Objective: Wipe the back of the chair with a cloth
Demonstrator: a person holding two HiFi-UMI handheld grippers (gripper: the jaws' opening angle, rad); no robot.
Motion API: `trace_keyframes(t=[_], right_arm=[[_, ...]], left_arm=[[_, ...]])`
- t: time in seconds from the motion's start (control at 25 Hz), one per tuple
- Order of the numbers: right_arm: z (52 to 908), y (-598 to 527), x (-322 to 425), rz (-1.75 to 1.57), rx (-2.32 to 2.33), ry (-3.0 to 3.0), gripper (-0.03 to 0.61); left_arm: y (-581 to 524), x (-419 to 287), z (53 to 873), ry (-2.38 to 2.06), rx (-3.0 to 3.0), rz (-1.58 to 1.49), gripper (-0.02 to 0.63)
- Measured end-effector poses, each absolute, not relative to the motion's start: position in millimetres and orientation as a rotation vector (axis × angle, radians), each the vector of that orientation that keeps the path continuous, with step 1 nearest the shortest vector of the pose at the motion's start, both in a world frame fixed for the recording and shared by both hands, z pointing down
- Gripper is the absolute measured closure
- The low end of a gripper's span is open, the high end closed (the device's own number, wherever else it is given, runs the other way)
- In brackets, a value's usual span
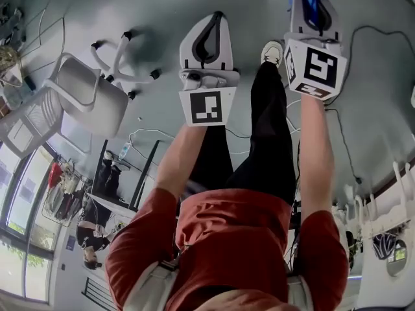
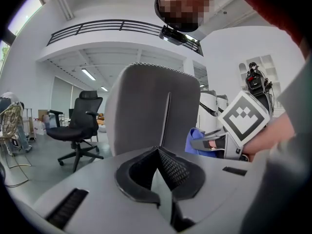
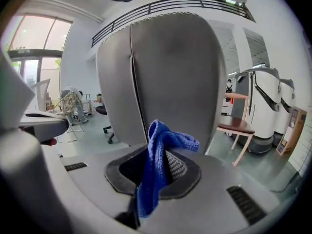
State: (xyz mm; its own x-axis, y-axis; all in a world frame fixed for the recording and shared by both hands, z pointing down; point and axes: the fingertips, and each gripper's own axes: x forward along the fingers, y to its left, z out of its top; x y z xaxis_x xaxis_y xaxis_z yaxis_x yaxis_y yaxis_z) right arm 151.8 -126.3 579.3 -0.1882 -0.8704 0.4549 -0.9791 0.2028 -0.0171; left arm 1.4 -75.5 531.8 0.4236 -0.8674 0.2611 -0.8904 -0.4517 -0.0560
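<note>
1. One blue cloth (image 3: 161, 165), knitted in texture, was clamped in the right gripper (image 3: 131, 38), whose jaws were closed on it. A fold stuck out near the dark pads.
2. The left gripper (image 1: 217, 18) had its jaws pressed together with nothing between them, just left of the right one.
3. Each gripper's cube bore a black-and-white square marker (image 1: 207, 107).
4. The white chair (image 1: 91, 92) stood on castors at the far left, well apart from cloth and grippers.
5. Grey-green floor (image 1: 162, 5) carried loose cables (image 1: 343, 141). A black office chair (image 2: 78, 126) stood farther off under a railed balcony (image 2: 107, 26), and windows (image 1: 19, 193) lined the left.
</note>
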Motion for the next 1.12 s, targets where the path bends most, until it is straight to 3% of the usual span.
trace_keyframes(t=[0.4, 1.12], right_arm=[[612, -108, 208, 0.511, 1.749, -2.085, 0.528], [681, -201, 253, 0.654, 1.705, -2.025, 0.528]], left_arm=[[-83, 55, 550, -1.528, 2.554, 0.430, 0.600], [-90, 60, 567, -1.539, 2.535, 0.456, 0.600]])
